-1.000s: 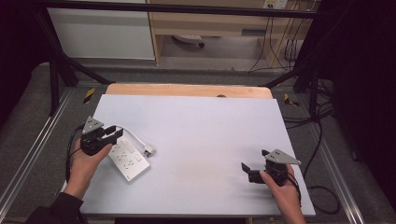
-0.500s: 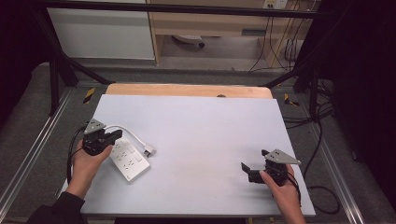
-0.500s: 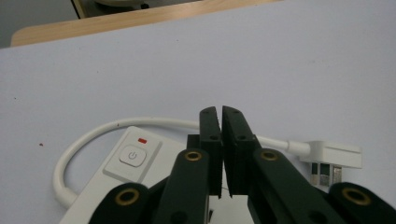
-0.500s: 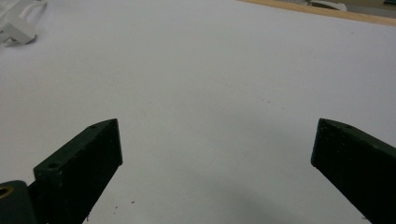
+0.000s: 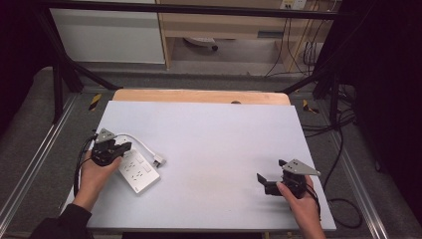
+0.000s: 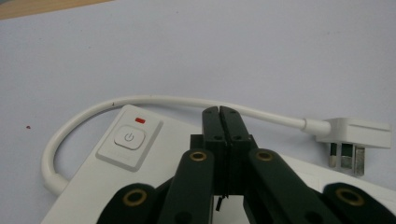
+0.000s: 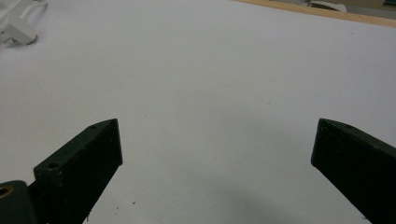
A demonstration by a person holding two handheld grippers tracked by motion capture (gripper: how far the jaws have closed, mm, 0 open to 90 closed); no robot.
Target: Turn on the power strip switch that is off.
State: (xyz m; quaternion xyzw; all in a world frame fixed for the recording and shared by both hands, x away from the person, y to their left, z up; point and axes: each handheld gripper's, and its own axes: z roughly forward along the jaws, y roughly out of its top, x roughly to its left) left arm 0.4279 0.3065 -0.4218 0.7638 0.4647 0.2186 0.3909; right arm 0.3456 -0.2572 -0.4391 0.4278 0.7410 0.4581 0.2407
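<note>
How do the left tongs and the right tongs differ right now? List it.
The left tongs are shut, jaws pressed together with nothing between; the right tongs stand wide open. The left tongs sit over the white power strip; the right tongs are over bare table. Both have black jaws and are hand-held.

This looks like a lab or test bench set up for recording, not a home. The white table top [image 5: 209, 149] lies on a wooden board [image 5: 199, 96] inside a frame of black metal bars [image 5: 189, 8], with aluminium rails [image 5: 30, 174] along the floor on either side of it. Beyond the table's far edge stand a plain wooden cabinet [image 5: 224, 25] and a white panel [image 5: 107, 35], and to the table's right loose black cables [image 5: 343, 149] trail over grey carpet [image 5: 54, 149]
</note>
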